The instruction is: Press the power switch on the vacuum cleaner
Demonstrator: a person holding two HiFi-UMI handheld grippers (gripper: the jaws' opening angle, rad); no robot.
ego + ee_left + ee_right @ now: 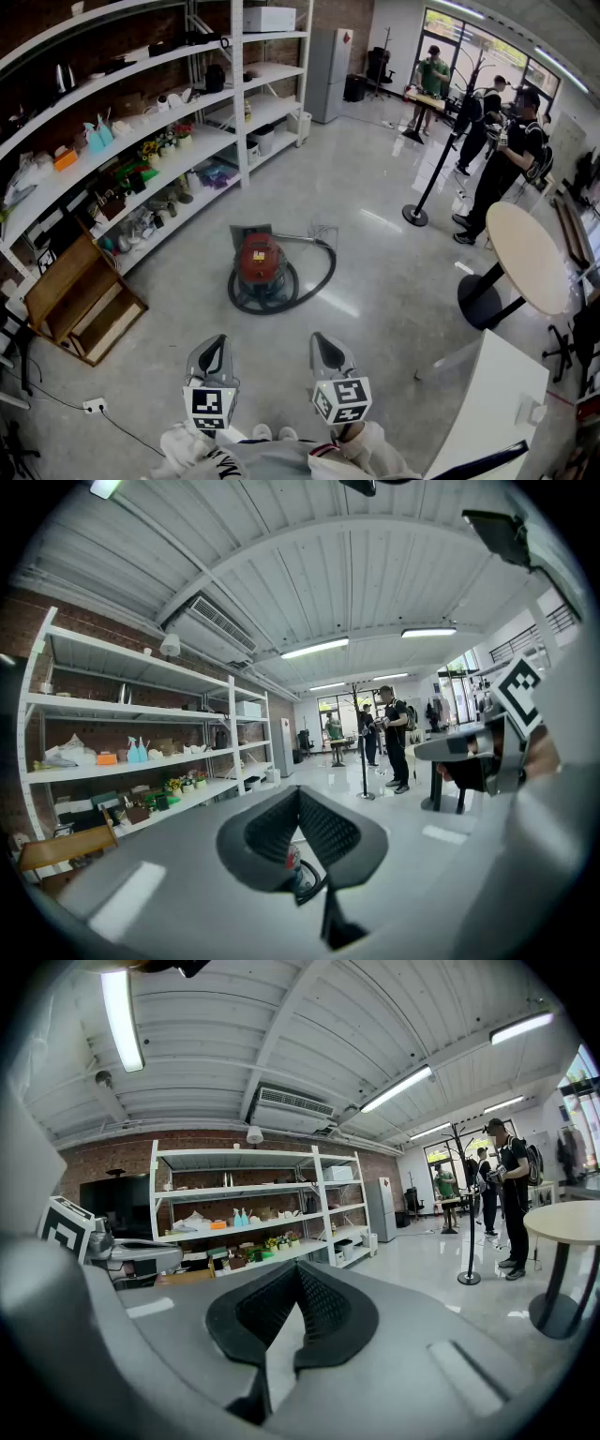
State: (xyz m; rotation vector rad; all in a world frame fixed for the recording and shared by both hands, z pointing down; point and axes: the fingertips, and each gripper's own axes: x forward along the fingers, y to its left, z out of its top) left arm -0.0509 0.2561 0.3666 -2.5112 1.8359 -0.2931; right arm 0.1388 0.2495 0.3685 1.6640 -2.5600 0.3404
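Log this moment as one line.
phase: pre-contact | red canister vacuum cleaner: on floor ahead, untouched | left gripper: shut, empty | right gripper: shut, empty

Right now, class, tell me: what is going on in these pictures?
A person holds the left gripper and the right gripper out in front, each with its jaws together and nothing between them. The red vacuum cleaner sits on the floor ahead, its hose looped round it. Neither gripper touches it.
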